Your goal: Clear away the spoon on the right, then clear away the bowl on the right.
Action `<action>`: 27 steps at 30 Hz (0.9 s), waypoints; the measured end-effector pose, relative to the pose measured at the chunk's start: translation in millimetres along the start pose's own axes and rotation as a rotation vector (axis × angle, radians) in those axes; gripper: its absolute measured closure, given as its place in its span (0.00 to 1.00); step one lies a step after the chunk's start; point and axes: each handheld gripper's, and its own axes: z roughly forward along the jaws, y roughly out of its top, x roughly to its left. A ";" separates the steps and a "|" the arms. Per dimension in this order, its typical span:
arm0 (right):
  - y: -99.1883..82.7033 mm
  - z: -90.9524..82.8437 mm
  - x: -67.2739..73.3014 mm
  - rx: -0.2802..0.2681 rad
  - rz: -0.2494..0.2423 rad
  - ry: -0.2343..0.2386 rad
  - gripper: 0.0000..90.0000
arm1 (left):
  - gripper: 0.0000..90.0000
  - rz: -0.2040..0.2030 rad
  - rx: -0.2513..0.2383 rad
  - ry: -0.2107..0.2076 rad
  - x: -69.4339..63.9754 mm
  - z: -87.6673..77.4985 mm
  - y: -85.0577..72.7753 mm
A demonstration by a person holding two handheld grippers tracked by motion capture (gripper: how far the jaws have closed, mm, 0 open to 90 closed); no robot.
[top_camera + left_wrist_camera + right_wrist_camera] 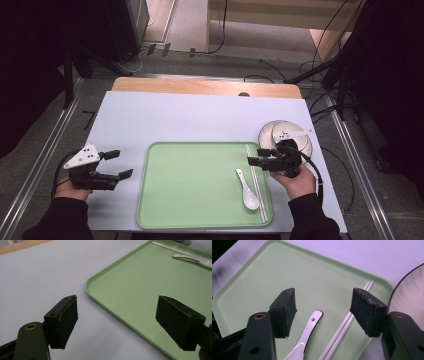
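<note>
A light green tray [195, 185] lies on the pale table, holding a white spoon [247, 192] and a pair of white chopsticks [256, 182] along its right side. My right gripper [256, 156] hovers open over the tray's right edge. In the right gripper view the spoon's handle [308, 332] and the chopsticks [342, 327] lie below the gap between the jaws, touching neither. My left gripper [121, 164] stands open and empty just left of the tray, facing its rim [140, 285].
White dishes [280, 132] with a second white spoon [295, 134] resting across them stand off the tray's right rear corner, right behind my right hand. The table's wooden back edge [205, 87] lies far off. Cables run on the floor beyond.
</note>
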 end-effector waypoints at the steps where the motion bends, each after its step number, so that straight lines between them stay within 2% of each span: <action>1: 1.1 -2.7 -0.5 -0.007 0.001 -0.001 0.41 | 0.20 0.000 0.002 -0.001 0.0 -0.1 0.0; 17: 9.7 -24.9 -12.3 -0.072 0.019 0.009 0.34 | 0.20 -0.003 0.006 0.003 -0.9 -4.2 -3.4; 27: 9.2 -46.6 -30.2 -0.117 0.045 -0.053 0.34 | 0.20 -0.006 0.011 0.005 -1.0 -4.8 -4.1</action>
